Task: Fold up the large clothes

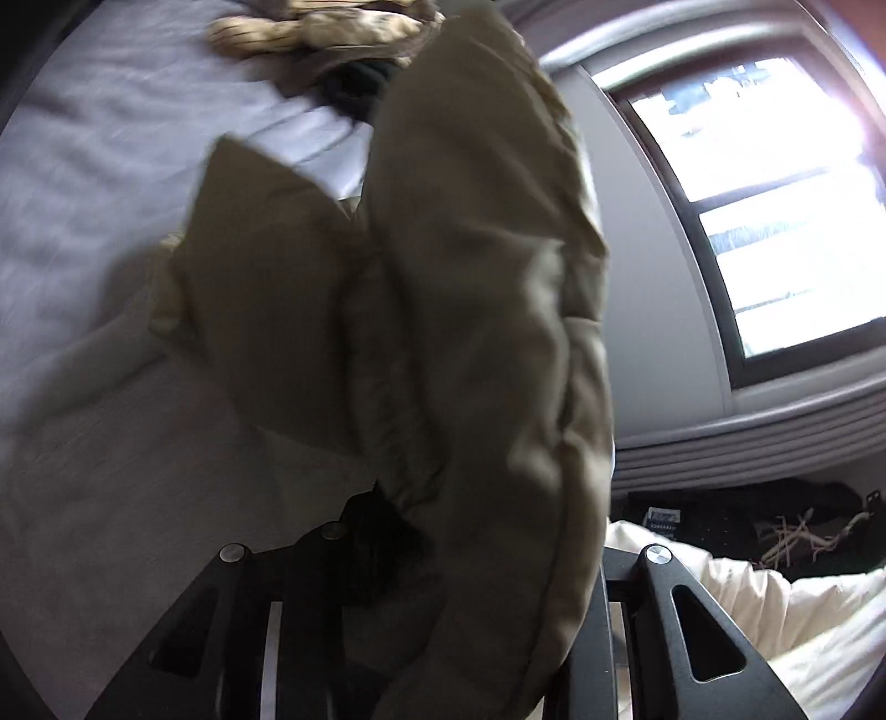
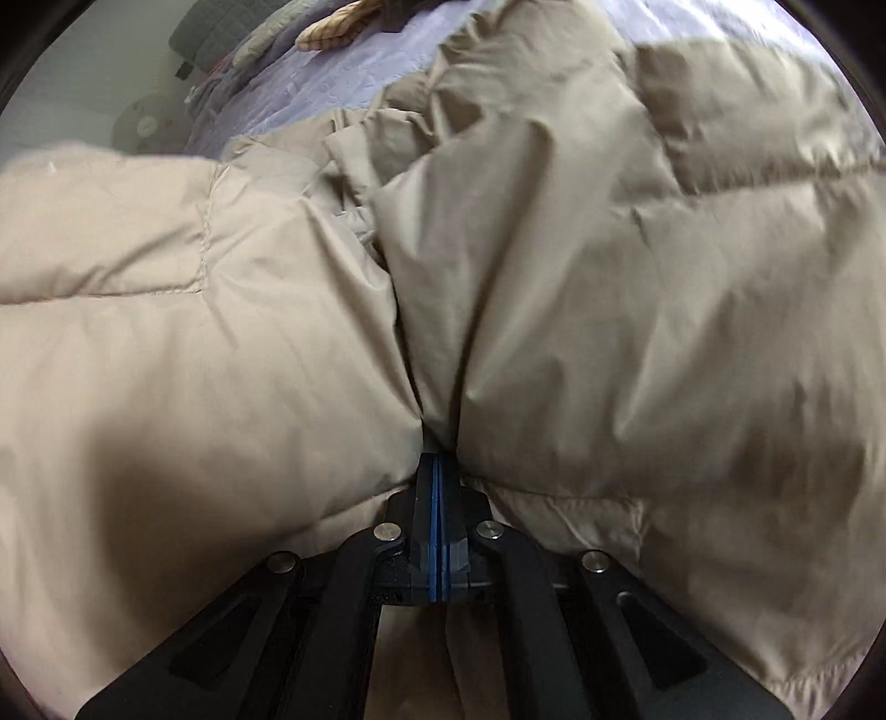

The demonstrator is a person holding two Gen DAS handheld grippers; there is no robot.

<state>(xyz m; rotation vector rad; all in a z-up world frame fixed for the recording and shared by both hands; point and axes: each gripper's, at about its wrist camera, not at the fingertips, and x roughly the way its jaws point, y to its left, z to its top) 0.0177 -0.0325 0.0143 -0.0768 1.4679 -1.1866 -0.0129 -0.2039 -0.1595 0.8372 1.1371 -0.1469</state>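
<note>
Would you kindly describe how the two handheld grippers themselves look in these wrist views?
Both are matte black linkage mechanisms with round silver pivot pins and triangular cut-outs in the outer arms. The right gripper has black fingers faced with thin blue pads. The left gripper is mostly hidden, so its pads cannot be seen.

One beige puffer jacket [image 2: 581, 266] fills both views. Two grippers show, the left gripper [image 1: 387, 531] and the right gripper [image 2: 437, 465]. There is one bed sheet [image 1: 111, 166], one window [image 1: 775, 205], one white duvet [image 1: 803, 620], one striped cloth bundle [image 1: 288, 27], and one dark garment [image 1: 354, 88] beside it.
</note>
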